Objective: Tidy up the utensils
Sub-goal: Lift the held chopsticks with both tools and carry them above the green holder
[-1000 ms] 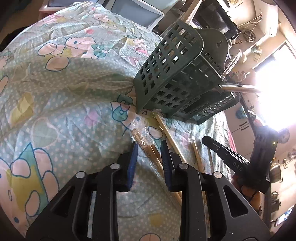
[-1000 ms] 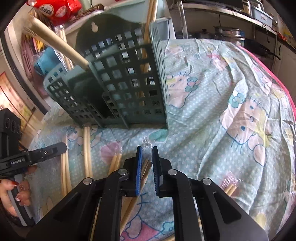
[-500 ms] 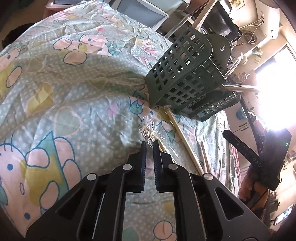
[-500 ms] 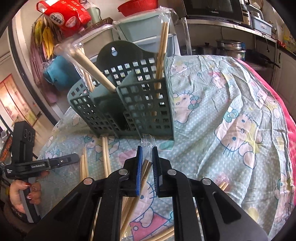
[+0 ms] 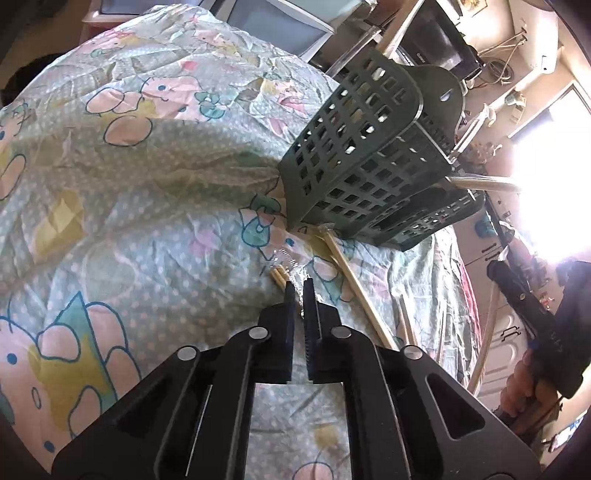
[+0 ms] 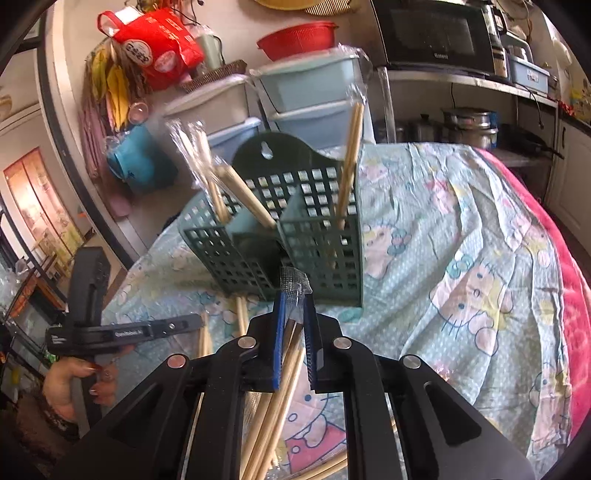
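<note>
Kitchen shelves, bins and a microwave (image 6: 436, 33) back a table under a cartoon cloth (image 5: 122, 206), and we see more of that room than a second ago, since the right gripper (image 6: 293, 314) now sits higher and the caddy (image 6: 295, 236) looks smaller and lower in its view. Our left gripper (image 5: 300, 295) has just been closing: its jaws, wide a second ago, now stand almost together over a wrapped chopstick pair (image 5: 280, 275) on the cloth. We cannot tell whether the pads pinch the wrapper or have shut beside it, because the fingers hide that spot. The right gripper is clamped on another wrapped pair (image 6: 284, 369), lifted clear of the cloth in front of the caddy; the wrapper tip pokes above the pads and the sticks run down out of frame. Glare washes out the right of the left view. The green caddy has several compartments; wrapped chopsticks lean in the left one and one pair stands upright in the right one. Loose chopsticks (image 5: 354, 277) lie on the cloth by its base.
</note>
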A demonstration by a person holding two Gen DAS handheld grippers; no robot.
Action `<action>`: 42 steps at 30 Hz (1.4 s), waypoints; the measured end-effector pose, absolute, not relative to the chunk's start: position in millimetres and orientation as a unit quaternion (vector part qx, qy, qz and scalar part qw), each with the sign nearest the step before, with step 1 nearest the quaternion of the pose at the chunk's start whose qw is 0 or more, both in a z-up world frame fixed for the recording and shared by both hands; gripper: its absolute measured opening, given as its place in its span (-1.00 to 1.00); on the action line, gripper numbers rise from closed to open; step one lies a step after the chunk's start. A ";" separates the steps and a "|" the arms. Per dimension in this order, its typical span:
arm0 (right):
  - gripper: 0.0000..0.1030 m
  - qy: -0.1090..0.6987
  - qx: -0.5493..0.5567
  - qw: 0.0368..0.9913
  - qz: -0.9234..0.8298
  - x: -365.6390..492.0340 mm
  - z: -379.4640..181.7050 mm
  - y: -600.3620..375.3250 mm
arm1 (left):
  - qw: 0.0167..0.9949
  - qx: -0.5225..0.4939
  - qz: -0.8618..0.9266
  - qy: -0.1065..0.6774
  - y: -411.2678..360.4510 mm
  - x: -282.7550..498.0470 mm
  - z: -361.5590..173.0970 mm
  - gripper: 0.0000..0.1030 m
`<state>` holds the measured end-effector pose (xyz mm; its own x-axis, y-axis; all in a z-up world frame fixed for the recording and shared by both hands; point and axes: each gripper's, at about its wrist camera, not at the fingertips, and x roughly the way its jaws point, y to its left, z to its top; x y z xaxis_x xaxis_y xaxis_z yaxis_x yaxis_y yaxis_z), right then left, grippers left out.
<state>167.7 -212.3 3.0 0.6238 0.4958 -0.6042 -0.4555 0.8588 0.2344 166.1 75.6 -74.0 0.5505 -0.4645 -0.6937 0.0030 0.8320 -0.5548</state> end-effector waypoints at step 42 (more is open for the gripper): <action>-0.92 0.172 0.034 0.948 0.267 134.4 123.6 -235.7 | 0.920 -0.175 -0.273 0.221 12.2 143.6 138.0 -1.00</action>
<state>134.4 -235.7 123.6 0.7980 0.5176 -0.3087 -0.4943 0.8552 0.1561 143.6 12.2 138.0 0.7534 -0.5789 -0.3117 0.4246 0.7903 -0.4417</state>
